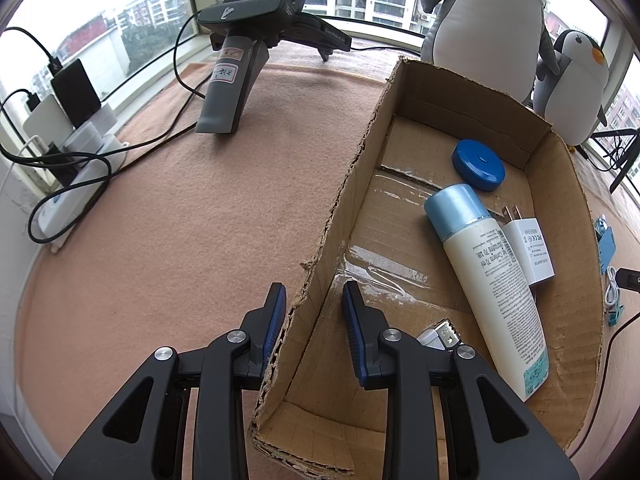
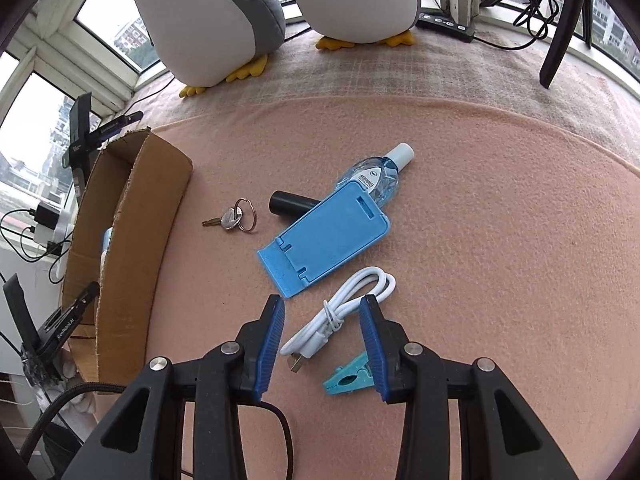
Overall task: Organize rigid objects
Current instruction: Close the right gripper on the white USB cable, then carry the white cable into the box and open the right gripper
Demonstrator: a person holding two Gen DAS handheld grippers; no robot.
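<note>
The left gripper (image 1: 314,304) straddles the cardboard box's (image 1: 344,200) torn wall, fingers apart; whether they touch it is hard to judge. Inside lies a lotion bottle (image 1: 488,280). The right gripper (image 2: 322,320) gapes over the white cable (image 2: 340,312), beside a blue phone stand (image 2: 328,236).

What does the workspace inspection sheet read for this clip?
Surface: pink felt cloth, no spills seen.
Job's things: cardboard box holds lotion bottle, blue lid, white charger; outside lie keys, blue phone stand, spray bottle, black tube, teal clip.
Clutter: plush penguins.
Grippers: left gripper open astride the box wall; right gripper open around the white USB cable.
Cables: black leads to power strip.
Surroundings: windows, buildings outside.
</note>
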